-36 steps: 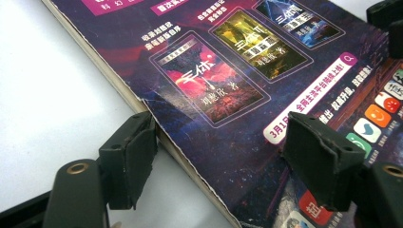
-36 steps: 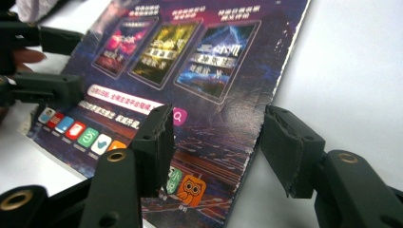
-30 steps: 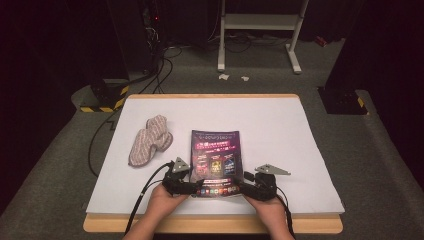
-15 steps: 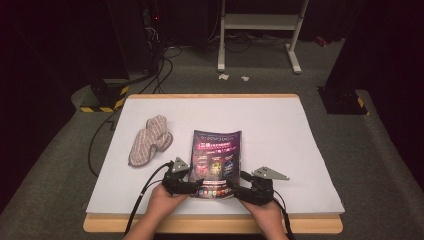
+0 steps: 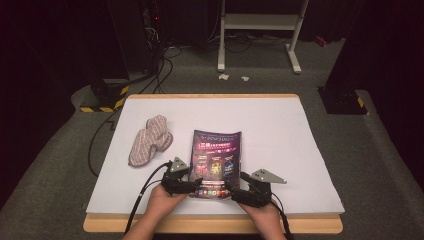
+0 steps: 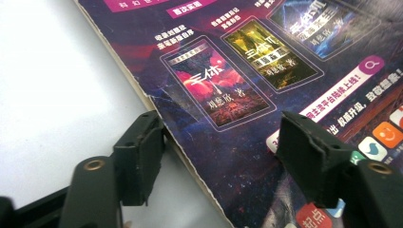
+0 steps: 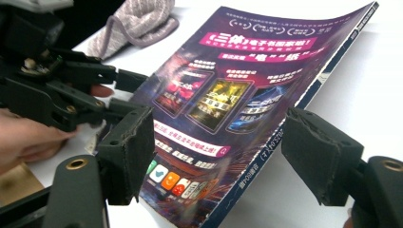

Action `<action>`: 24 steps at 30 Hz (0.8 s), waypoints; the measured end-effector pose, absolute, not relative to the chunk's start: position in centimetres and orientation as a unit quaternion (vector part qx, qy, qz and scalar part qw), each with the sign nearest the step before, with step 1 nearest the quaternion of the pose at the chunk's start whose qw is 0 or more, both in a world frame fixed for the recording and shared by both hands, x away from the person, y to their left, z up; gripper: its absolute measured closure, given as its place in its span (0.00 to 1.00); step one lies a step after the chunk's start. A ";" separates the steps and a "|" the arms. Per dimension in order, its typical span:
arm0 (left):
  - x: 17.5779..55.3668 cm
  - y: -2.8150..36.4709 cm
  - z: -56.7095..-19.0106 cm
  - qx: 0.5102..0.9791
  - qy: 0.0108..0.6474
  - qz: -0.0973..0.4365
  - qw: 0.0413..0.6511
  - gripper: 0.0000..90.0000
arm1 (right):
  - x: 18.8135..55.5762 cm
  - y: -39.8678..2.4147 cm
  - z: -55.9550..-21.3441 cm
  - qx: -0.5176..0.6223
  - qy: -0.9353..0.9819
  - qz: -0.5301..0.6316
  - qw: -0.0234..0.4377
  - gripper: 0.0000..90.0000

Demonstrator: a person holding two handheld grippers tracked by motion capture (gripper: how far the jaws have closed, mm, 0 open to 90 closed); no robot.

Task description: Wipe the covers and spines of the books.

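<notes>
High view: purple-black magazine (image 5: 216, 156), glossy cover, pictured book covers, near edge lifted.

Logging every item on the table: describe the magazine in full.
The magazine is thin and glossy, with a dark purple cover carrying three pictured book covers, white text and app icons. It lies closed on the white table, right of the cloth. Its left edge looks worn. The left gripper and right gripper straddle its near corners, jaws open.
</notes>
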State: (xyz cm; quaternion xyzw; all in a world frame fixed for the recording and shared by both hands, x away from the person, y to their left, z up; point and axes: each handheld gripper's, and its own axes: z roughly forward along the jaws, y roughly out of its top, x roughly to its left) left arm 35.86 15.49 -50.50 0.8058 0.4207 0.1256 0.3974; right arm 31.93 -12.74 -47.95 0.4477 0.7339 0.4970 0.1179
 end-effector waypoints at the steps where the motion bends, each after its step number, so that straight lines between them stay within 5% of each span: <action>1: 35.9 15.5 -50.5 0.805 0.422 0.125 0.398 0.39 | 31.9 -12.7 -48.0 0.448 0.734 0.496 0.119 0.30; 24: 35.8 15.3 -50.5 0.805 0.421 0.131 0.397 0.40 | 32.1 -13.5 -49.2 0.486 0.726 0.477 0.101 0.33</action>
